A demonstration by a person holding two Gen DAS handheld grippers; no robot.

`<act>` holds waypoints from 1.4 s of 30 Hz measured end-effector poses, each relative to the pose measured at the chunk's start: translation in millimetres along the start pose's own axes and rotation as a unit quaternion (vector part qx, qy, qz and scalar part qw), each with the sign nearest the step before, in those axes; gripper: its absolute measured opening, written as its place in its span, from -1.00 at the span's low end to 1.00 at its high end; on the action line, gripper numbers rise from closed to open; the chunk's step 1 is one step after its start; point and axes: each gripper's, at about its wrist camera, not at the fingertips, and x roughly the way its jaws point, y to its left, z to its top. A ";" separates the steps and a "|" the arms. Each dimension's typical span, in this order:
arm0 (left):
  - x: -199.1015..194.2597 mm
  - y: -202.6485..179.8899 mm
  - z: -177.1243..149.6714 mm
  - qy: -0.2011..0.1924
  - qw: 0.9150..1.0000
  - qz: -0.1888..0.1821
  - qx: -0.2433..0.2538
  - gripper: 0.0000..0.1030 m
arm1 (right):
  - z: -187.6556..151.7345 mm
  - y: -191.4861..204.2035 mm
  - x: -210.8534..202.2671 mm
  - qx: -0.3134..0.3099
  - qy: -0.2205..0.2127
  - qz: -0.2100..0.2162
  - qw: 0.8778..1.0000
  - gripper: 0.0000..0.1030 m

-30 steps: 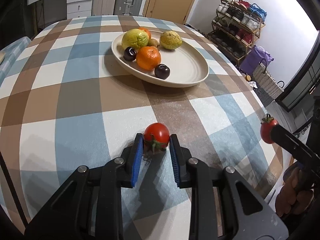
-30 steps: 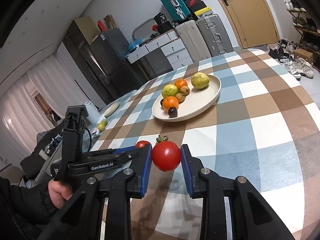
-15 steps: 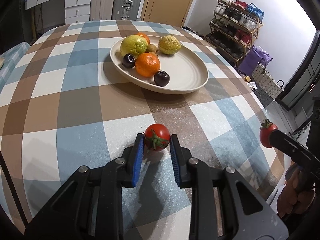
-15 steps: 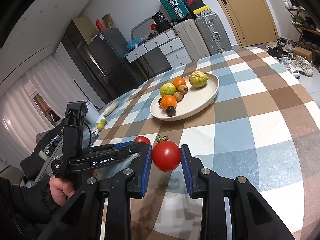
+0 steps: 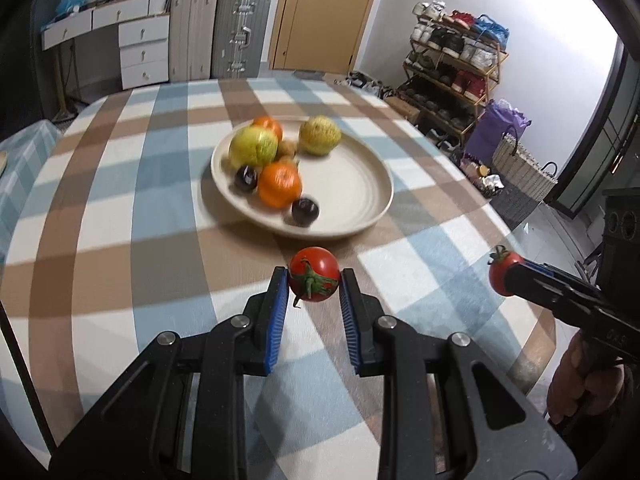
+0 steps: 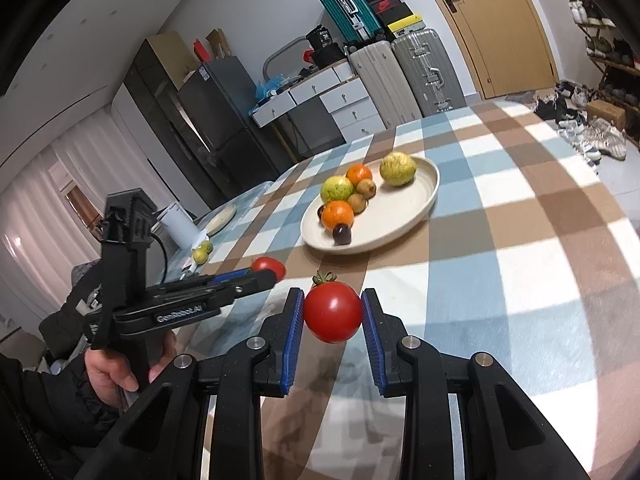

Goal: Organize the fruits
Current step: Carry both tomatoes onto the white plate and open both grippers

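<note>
1. While still short of the cream plate [image 5: 376, 200], carried two tomatoes above the checked tablecloth [image 5: 120, 200], neither delivered yet.
2. Clamped the left gripper [image 5: 314, 285] on a red tomatoes' first, the stem-forward tomato [image 5: 314, 280], just before the plate's near rim.
3. Clamped the right gripper [image 6: 333, 312] on the second tomato [image 6: 333, 313], calyx up, further back from the plate.
4. Already gathered on the plate: two oranges [image 6: 338, 215], a green-yellow citrus [image 6: 337, 188], a bumpy yellow-green fruit [image 6: 397, 168], two kiwis [image 6: 357, 202] and dark plums [image 5: 305, 210].
5. Judged mostly finished; left both tomatoes to set down in the bare half of the plate, then release.
</note>
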 end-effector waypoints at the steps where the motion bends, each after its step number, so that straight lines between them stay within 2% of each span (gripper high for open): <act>1: -0.5 0.2 4.3 -0.002 1.000 -0.001 0.000 -0.55 | 4.3 0.2 0.0 -0.003 -0.002 0.000 1.000 -0.43; 8: 4.2 2.7 41.1 -0.015 1.000 -0.012 0.000 -0.55 | 41.3 -6.1 15.3 -0.009 -0.008 -0.001 1.000 -0.43; 14: 26.1 3.5 77.1 -0.013 1.000 -0.027 -0.002 -0.55 | 72.0 -16.5 44.8 -0.011 0.002 -0.007 1.000 -0.43; 23: 83.3 4.5 118.7 0.022 0.999 -0.049 0.001 -0.55 | 106.9 -39.8 99.1 -0.016 0.030 -0.027 0.999 -0.43; 30: 127.5 5.2 133.5 0.053 0.997 -0.056 0.003 -0.55 | 124.8 -62.9 132.0 -0.016 0.046 -0.037 0.998 -0.42; 42: 155.9 9.3 142.2 0.072 0.996 -0.054 0.006 -0.55 | 134.9 -82.1 164.9 -0.013 0.070 -0.029 0.997 -0.42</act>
